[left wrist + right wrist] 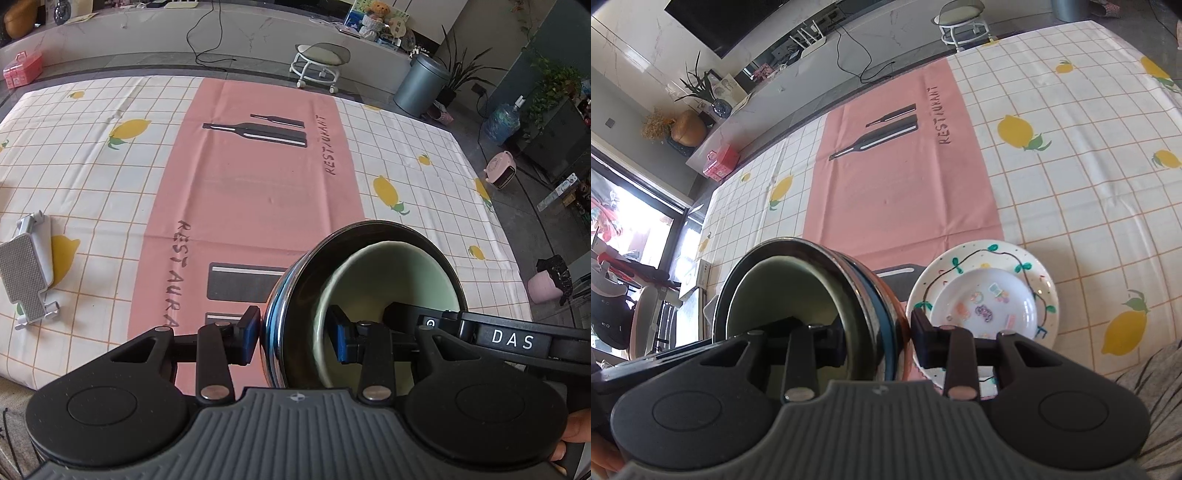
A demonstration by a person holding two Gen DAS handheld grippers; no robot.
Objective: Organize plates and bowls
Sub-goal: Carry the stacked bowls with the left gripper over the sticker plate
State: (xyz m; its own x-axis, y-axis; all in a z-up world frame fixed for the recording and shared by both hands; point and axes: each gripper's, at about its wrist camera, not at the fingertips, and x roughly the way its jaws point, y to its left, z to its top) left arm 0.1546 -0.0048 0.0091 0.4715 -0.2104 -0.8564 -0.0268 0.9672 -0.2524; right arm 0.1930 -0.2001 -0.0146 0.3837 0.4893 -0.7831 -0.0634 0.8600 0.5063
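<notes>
A dark glazed bowl (291, 295) holds a pale green bowl (402, 273) nested inside it. My left gripper (291, 336) is shut across the walls of both bowls on their left side. My right gripper (877, 341) is shut on the same bowls (871, 295) on their right side, with the green bowl's inside (790, 291) visible. The stack is tilted and held above the table. A white painted plate (1039, 277) with a smaller white plate (982, 299) stacked on it lies on the tablecloth just right of the bowls.
A lemon-print tablecloth (92, 177) with a pink centre strip (258, 192) covers the table. A grey phone stand (26, 273) lies at the left. A stool (319, 61), a bin (421, 81) and plants stand beyond the far edge.
</notes>
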